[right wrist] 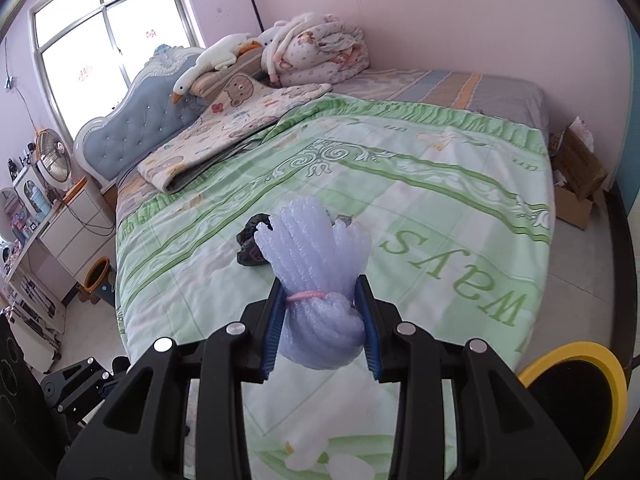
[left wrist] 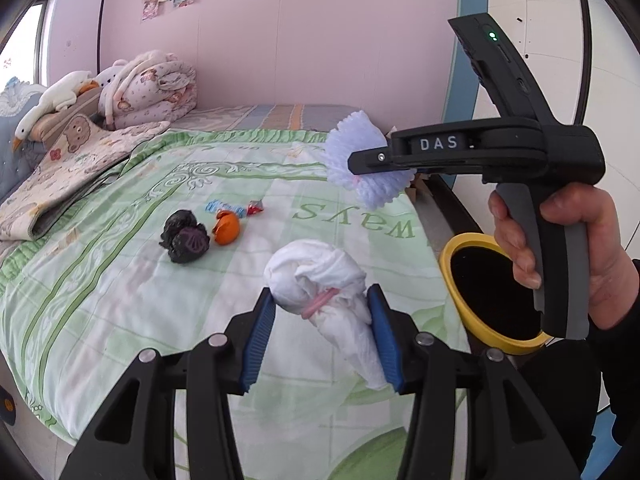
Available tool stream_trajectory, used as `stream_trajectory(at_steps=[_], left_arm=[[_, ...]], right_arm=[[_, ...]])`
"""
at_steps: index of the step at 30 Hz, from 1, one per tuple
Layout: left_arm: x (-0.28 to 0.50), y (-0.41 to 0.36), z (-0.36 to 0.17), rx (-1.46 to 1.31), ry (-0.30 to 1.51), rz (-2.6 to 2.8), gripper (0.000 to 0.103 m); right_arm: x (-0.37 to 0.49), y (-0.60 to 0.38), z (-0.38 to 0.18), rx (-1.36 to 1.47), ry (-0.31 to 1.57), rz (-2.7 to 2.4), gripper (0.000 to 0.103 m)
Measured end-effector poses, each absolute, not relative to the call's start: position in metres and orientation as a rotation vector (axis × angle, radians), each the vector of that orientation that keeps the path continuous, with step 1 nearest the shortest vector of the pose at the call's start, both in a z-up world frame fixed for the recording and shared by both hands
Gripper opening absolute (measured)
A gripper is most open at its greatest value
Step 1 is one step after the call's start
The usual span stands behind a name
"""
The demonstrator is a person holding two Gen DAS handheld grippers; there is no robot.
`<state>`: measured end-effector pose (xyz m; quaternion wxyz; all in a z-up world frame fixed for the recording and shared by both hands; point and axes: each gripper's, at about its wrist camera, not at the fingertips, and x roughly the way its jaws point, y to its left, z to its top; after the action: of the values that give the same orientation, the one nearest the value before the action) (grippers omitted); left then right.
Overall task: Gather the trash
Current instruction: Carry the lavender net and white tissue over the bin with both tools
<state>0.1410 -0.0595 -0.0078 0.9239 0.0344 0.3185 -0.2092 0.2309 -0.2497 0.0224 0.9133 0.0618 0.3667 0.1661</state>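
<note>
1. Pinching a white tissue wad [left wrist: 320, 292], the left gripper [left wrist: 322, 330] has its blue pads [left wrist: 260, 340] pressed on both sides of the bundle, just beside its pink band. The wad looks light and soft, so it should crush rather than slip.
2. Ahead of those jaws on the green quilt [left wrist: 120, 280] lie a black crumpled bag [left wrist: 185, 237], an orange peel [left wrist: 227, 227] and small wrappers [left wrist: 234, 208], all apart from any gripper.
3. Right of the left jaws, the yellow-rimmed bin [left wrist: 472, 312] stands beside the bed.
4. The right gripper [right wrist: 320, 324] clamps a lilac foam net [right wrist: 316, 280] at its pink-tied waist; springy and weightless by the look of it, best held there.
</note>
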Motion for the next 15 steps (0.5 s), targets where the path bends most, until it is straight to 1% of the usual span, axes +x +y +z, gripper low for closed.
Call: stream_trajectory(at_steps=[15], left_arm=[[0.139,-0.122,0.015,0.141,0.606,-0.516,0.045]], right_arm=[[0.190,-0.337,0.048,0.171,0.684,0.213,0.033]])
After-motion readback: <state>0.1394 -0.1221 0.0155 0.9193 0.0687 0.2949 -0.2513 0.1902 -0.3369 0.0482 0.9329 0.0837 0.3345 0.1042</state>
